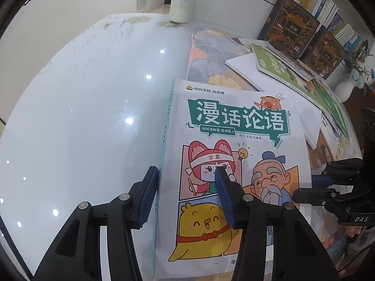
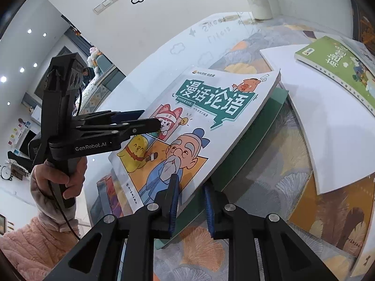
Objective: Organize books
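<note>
I am holding the comic book (image 1: pixel 234 154) by two edges so it is staying level as it rests at the near part of the tabletop (image 1: pixel 82 98), on top of a green-edged book (image 2: pixel 260 126). My left claw (image 1: pixel 187 192) is straddling the spine edge, one pad outside it and one on the cover; I cannot tell whether they are pressing. Moving right, my right claw (image 2: pixel 191 201) is clenching the book's near right corner between its pads. The cover is reading 漫话论语, with 叫叫学院·阅读课 above. "GenRobot.AI" is showing on the left claw's arm, "DAS" on the right one. Further right, a white book (image 2: pixel 328 126) and a green book (image 2: pixel 335 63) are lying loose, waiting to be sorted.
</note>
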